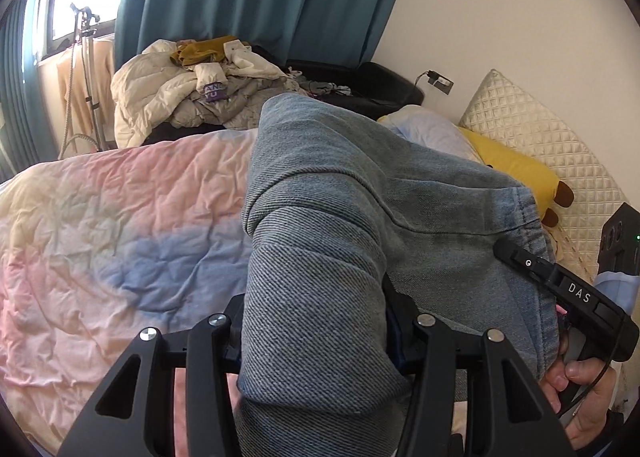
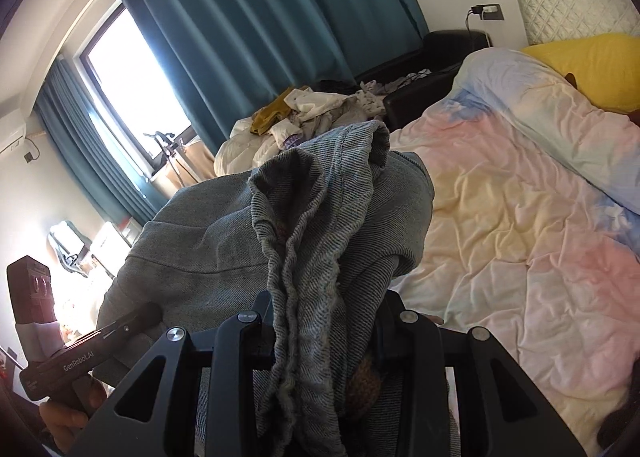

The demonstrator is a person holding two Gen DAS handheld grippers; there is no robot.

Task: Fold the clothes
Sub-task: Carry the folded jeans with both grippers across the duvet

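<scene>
A pair of blue-grey denim jeans [image 1: 340, 185] hangs lifted above the bed, held at two places. In the left wrist view a thick fold of denim fills the gap of my left gripper [image 1: 316, 321], which is shut on it; the fingertips are hidden by cloth. My right gripper [image 1: 520, 261] grips the hemmed edge at the right, with a hand on its handle. In the right wrist view a bunched, frayed edge of the jeans [image 2: 320, 217] runs between the fingers of my right gripper [image 2: 324, 321], shut on it. My left gripper [image 2: 132, 323] shows at the lower left against the denim.
A wrinkled pastel quilt [image 1: 100, 237] [image 2: 520, 217] covers the bed below. A pile of loose clothes [image 1: 192, 89] [image 2: 304, 113] lies on a black couch [image 1: 380, 89] by the teal curtain. A yellow plush [image 1: 516, 169] and a quilted cream pillow [image 1: 540, 137] sit at the head.
</scene>
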